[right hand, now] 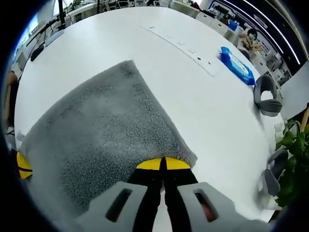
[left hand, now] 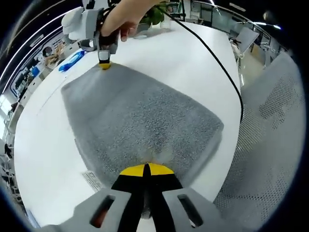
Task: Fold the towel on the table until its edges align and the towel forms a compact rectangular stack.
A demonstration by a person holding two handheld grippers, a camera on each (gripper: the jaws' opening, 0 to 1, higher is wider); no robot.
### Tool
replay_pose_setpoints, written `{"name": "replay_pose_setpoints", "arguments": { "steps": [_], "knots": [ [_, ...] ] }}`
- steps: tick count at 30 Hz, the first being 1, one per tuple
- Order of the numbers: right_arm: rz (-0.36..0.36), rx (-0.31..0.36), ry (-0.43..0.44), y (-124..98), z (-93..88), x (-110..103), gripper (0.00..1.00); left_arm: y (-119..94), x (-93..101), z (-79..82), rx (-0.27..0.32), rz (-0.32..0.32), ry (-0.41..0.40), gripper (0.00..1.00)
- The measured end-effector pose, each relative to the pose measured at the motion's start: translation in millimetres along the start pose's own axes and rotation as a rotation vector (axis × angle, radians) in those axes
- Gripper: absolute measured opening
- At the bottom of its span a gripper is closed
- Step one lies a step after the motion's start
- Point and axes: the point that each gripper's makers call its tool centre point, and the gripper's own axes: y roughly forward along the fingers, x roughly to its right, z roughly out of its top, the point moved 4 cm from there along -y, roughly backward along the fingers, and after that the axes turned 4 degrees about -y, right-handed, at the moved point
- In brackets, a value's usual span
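— Both tongs?
— The left tongs [left hand: 145, 170] are closed on the grey towel [left hand: 140, 121] edge; the right tongs [right hand: 163, 164] pinch its opposite corner, yellow tips together.
— How does the towel look?
— Nubbly, flat on the white tabletop [left hand: 193, 63], stretching away from each tip. The gripped edges are hidden under the tips.

Both views look down close from opposite corners of the grey towel [left hand: 145, 121] [right hand: 101, 140], sharing it.
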Motion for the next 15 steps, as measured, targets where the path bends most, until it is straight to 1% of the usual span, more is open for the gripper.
{"name": "replay_pose_setpoints", "arguments": {
  "steps": [5,11,15],
  "knots": [
    [-0.001,0.008,0.004,2.1,2.6,4.2,0.0,3.3,7.4,5.8,0.017,-0.008,0.029,0.01],
    [-0.009,0.027,-0.005,4.1,3.6,6.7,0.0,7.2,10.6,12.4,0.032,-0.027,0.017,0.01],
    [-0.011,0.032,-0.002,5.2,4.1,8.0,0.0,8.4,11.6,14.1,0.035,-0.025,0.024,0.01]
  ]
}}
